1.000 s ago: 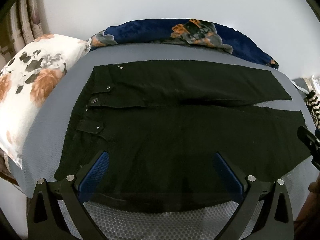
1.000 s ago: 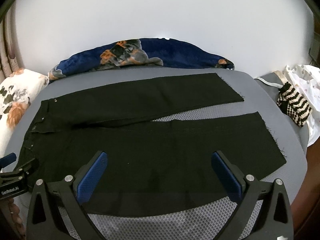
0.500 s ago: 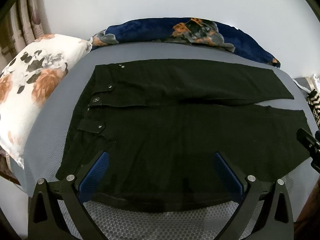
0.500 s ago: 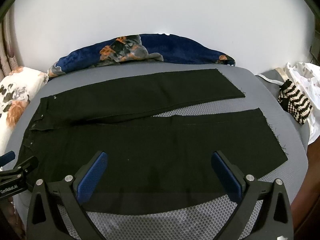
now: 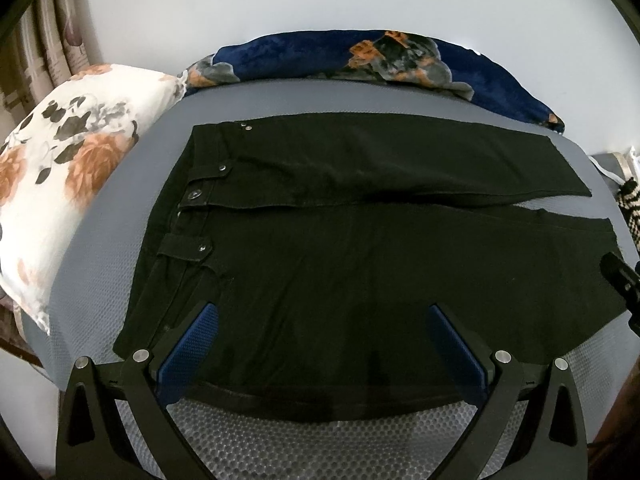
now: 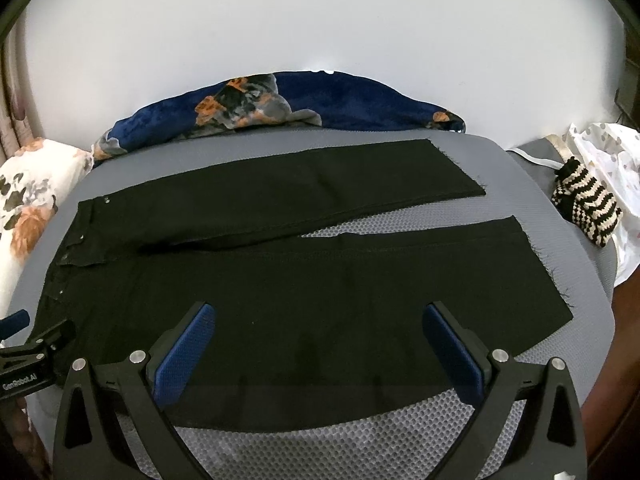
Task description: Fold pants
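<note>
Black pants lie flat on a grey mesh mattress, waistband to the left and both legs running right. In the right wrist view the pants show a gap between the leg hems. My left gripper hovers open over the near leg close to the waistband, nothing between its blue pads. My right gripper hangs open over the near leg's lower half, empty too. Each gripper shows at the edge of the other's view: the right gripper and the left gripper.
A white floral pillow lies left of the waistband. A dark blue floral blanket is bunched along the wall behind the pants. A striped knitted item and a white bag sit right of the mattress.
Both views have shifted slightly; the pants sit a little higher and farther in the right wrist view. The pants have not moved and both grippers stay open.
</note>
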